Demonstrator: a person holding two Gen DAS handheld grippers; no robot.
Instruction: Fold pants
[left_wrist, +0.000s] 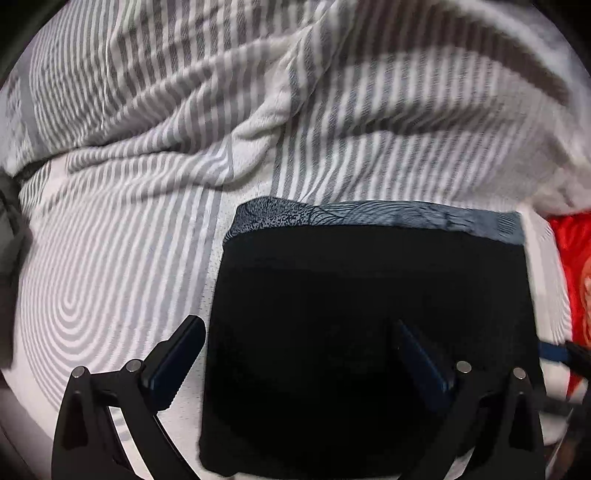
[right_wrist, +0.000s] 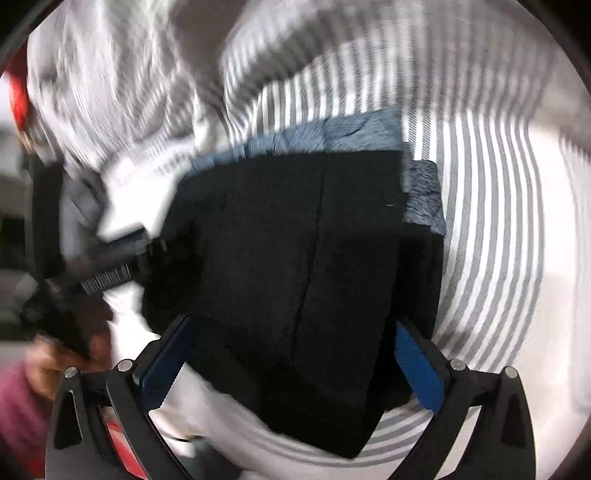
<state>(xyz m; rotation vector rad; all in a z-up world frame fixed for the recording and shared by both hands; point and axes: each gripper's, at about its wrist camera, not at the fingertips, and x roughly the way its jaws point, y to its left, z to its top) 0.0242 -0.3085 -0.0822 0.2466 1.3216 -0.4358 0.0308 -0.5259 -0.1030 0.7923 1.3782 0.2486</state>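
The black pants (left_wrist: 369, 314) lie folded into a squarish stack on the striped bed sheet (left_wrist: 110, 266). A blue-grey patterned cloth (left_wrist: 369, 214) shows under their far edge. My left gripper (left_wrist: 301, 332) is open and empty just above the pants' near left part. In the right wrist view the pants (right_wrist: 295, 258) show a lengthwise seam, with the patterned cloth (right_wrist: 351, 133) beyond. My right gripper (right_wrist: 291, 332) is open and empty over the pants' near edge. The left gripper (right_wrist: 110, 273) shows blurred at the left there.
A rumpled grey-and-white striped blanket (left_wrist: 258, 92) is bunched across the far side of the bed. A red cloth (left_wrist: 576, 258) lies at the right edge. A hand and pink sleeve (right_wrist: 22, 398) show at lower left in the right wrist view.
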